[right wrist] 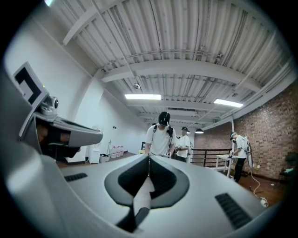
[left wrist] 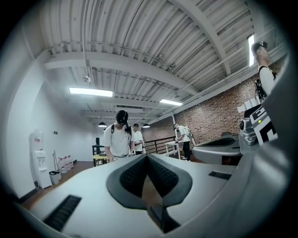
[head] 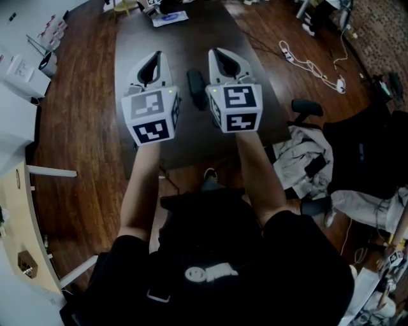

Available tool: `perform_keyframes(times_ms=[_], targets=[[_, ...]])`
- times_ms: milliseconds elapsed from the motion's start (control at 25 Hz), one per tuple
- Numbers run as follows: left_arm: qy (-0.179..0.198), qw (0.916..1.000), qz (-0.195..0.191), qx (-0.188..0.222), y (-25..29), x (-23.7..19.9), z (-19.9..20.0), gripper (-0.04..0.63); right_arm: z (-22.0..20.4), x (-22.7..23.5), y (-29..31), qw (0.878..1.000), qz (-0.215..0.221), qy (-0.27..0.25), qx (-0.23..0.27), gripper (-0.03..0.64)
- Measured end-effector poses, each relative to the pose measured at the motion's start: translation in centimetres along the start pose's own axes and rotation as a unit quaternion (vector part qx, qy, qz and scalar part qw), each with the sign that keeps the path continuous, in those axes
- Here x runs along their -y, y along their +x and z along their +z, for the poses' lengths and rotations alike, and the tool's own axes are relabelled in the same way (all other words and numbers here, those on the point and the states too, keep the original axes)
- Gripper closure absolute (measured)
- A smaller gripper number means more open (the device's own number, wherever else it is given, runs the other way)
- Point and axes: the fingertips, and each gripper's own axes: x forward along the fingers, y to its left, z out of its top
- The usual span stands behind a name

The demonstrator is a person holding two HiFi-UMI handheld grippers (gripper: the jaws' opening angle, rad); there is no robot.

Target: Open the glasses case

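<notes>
The glasses case (head: 196, 86), a dark oblong, lies on the dark table (head: 191, 38) in the head view. It sits between my two grippers, a little behind their tips. My left gripper (head: 156, 56) is to its left and my right gripper (head: 218, 51) to its right. Both point level across the table with nothing in them. In the left gripper view the left gripper (left wrist: 148, 158) has its jaws shut together. In the right gripper view the right gripper (right wrist: 149, 160) is likewise shut. The case appears in neither gripper view.
Papers (head: 169, 18) lie at the table's far end. A white cable (head: 312, 63) trails on the wooden floor at the right, near an office chair with clothes (head: 306, 153). A white desk (head: 19, 76) stands at the left. People (left wrist: 118, 139) stand across the room.
</notes>
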Motion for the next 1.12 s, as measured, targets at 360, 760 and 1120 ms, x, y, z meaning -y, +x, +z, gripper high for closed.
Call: perform_keyframes(times_ms=[360, 760, 1120], targets=[[0.011, 0.9994, 0.027, -0.019, 6.8, -0.5, -1.0, 0.603, -1.9, 4.3, 5.7, 1.000, 0.026, 0.013, -0.012, 0.609], [0.023, 0.9977, 0.052, -0.036, 10.1, -1.7, -1.6, 0.603, -3.8, 6.2, 9.3, 0.998, 0.046, 0.035, -0.020, 0.607], [0.010, 0.9982, 0.044, -0.041, 12.2, -3.4, -2.1, 0.603, -8.2, 5.2, 12.3, 0.994, 0.057, 0.044, -0.076, 0.584]])
